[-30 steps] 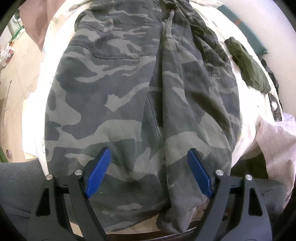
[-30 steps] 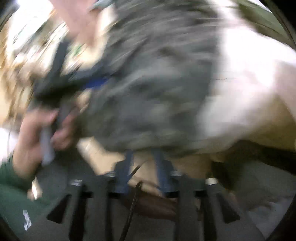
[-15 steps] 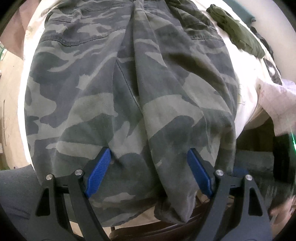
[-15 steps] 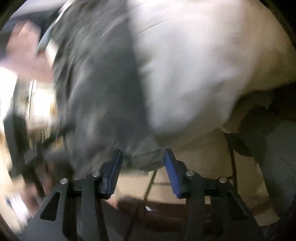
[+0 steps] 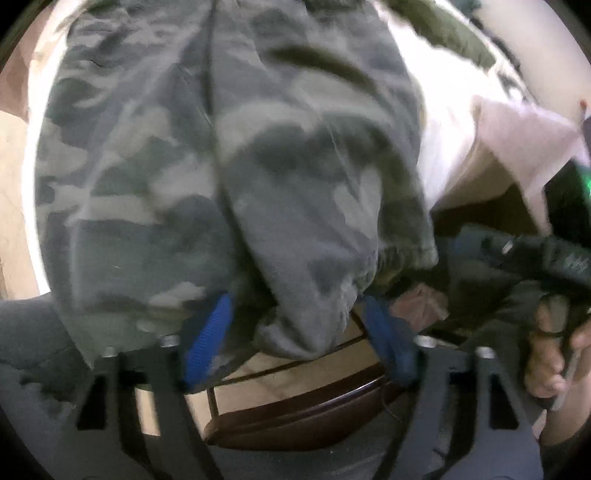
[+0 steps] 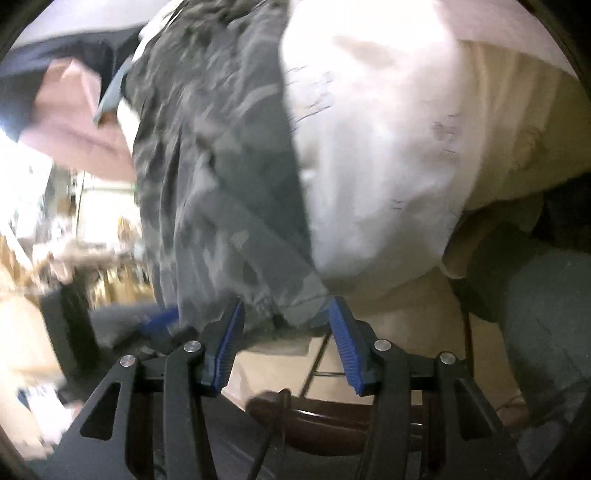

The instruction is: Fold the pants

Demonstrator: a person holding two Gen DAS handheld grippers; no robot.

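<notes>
White sheet (image 6: 388, 129) under camo pants (image 5: 229, 147); left gripper (image 5: 299, 332) closing on hem

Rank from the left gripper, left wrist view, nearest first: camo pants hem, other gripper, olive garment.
1. camo pants hem, between the closing jaws of the left gripper.
2. other gripper, right side, in a hand.
3. olive garment, top right, far across the surface.

Low in my left wrist view, the left gripper (image 5: 295, 343) is a black frame with triangular cut-outs and silver screw heads at the finger pivots; its fingers carry ribbed blue pads (image 5: 208, 341). My right gripper (image 6: 286, 343), bottom centre of its own view, is built the same: black arms, silver screws, ridged blue pads (image 6: 345, 349). At the left view's right edge my right hand (image 5: 550, 354) shows below a black handle.
</notes>
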